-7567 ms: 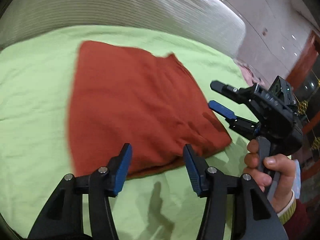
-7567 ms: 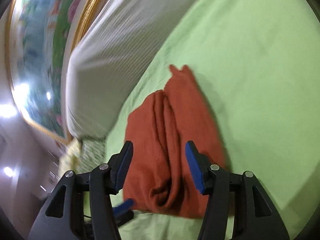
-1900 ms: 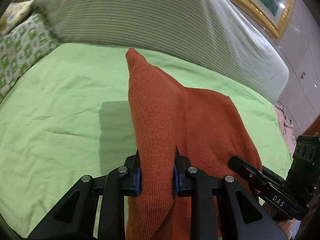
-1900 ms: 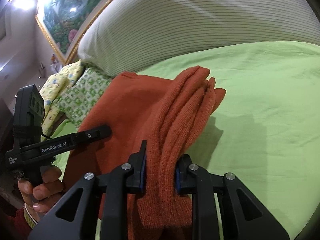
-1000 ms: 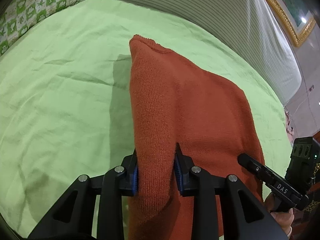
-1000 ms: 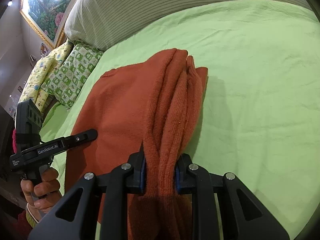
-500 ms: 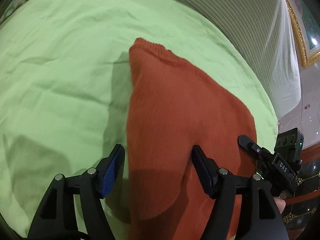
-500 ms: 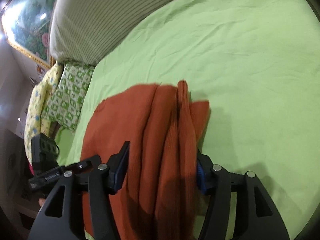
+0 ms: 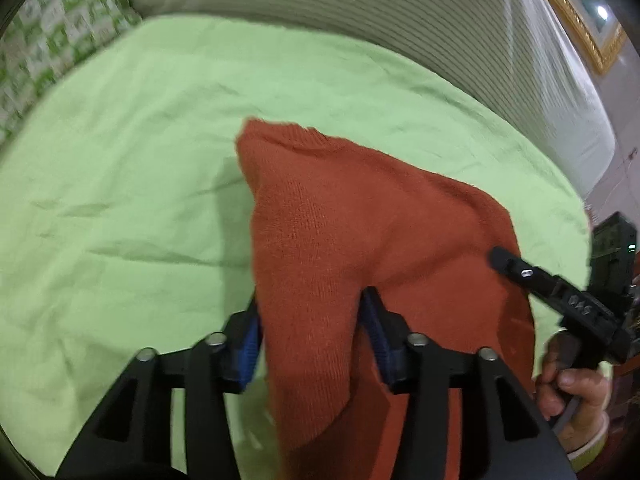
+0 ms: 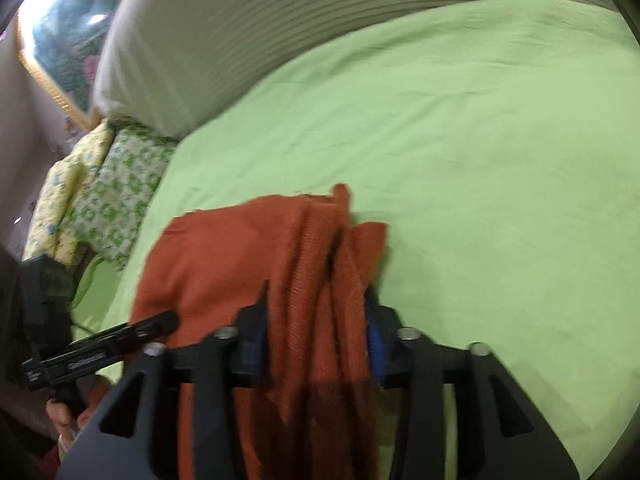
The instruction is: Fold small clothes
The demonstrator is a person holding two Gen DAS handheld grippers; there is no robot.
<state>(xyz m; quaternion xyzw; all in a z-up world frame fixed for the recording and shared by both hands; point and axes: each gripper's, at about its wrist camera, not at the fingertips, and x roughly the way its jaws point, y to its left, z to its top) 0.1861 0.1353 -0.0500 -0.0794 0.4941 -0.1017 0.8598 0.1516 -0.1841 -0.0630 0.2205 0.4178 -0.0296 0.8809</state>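
The left gripper [image 9: 310,332] has its blue pads against both sides of a raised fold of the rust-red knit sweater [image 9: 360,232]. Its jaws have just been closing, and they pinch that fold. The right gripper [image 10: 316,336] has just been closing too, and it pinches a thick bunch of the sweater's folded layers [image 10: 320,280] between its pads.

The sweater lies on the light green bed sheet [image 9: 120,200], near the front edge of the bed, with its far corner pointing up the bed. A hand [image 9: 576,396] holds the right gripper's handle just beside the sweater.

A big striped grey-white pillow [image 10: 280,32] runs along the far edge of the bed. A green-and-white patterned pillow [image 10: 116,196] sits at the side edge, with a yellow one [image 10: 56,200] next to it. A gold-framed picture [image 10: 60,36] hangs on the wall behind.

Most of the green sheet around the sweater is bare and a little wrinkled.
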